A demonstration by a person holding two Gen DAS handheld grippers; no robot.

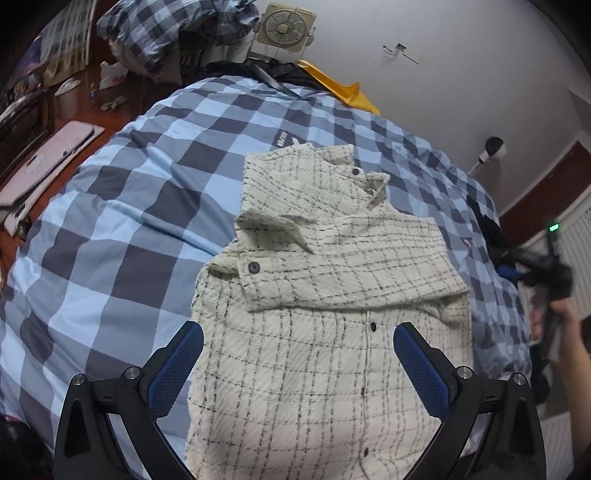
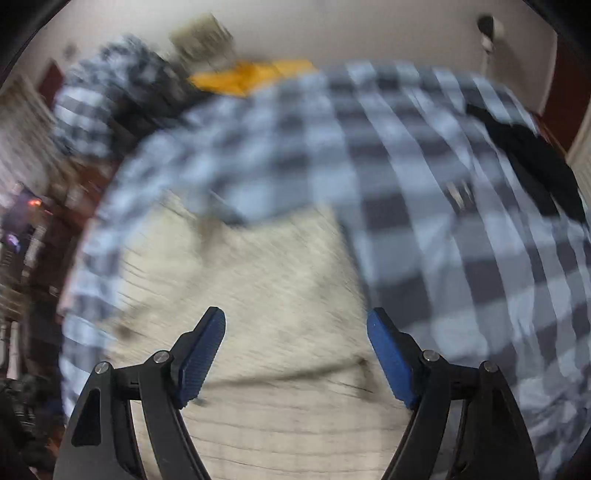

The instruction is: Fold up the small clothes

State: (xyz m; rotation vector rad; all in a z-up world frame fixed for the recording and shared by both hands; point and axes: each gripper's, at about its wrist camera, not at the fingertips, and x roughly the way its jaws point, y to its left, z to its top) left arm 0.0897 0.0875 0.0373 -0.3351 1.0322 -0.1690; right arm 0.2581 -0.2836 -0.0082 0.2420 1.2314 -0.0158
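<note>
A small cream shirt with thin black checks (image 1: 325,295) lies on the blue checked bedspread (image 1: 122,221), its sleeves folded across the chest and its collar at the far end. My left gripper (image 1: 297,334) is open and empty above the shirt's lower part, one blue pad (image 1: 173,369) over its left edge. My right gripper (image 2: 295,321) is open and empty above the same shirt (image 2: 258,295); that view is blurred by motion. The right gripper also shows in the left wrist view (image 1: 550,280), held in a hand at the bed's right side.
A heap of checked bedding (image 1: 166,29) and a fan (image 1: 284,26) stand at the far end. A yellow item (image 1: 340,88) lies by the wall. A dark garment (image 2: 532,158) lies at the bed's right edge. A wooden desk with a laptop (image 1: 48,158) stands left.
</note>
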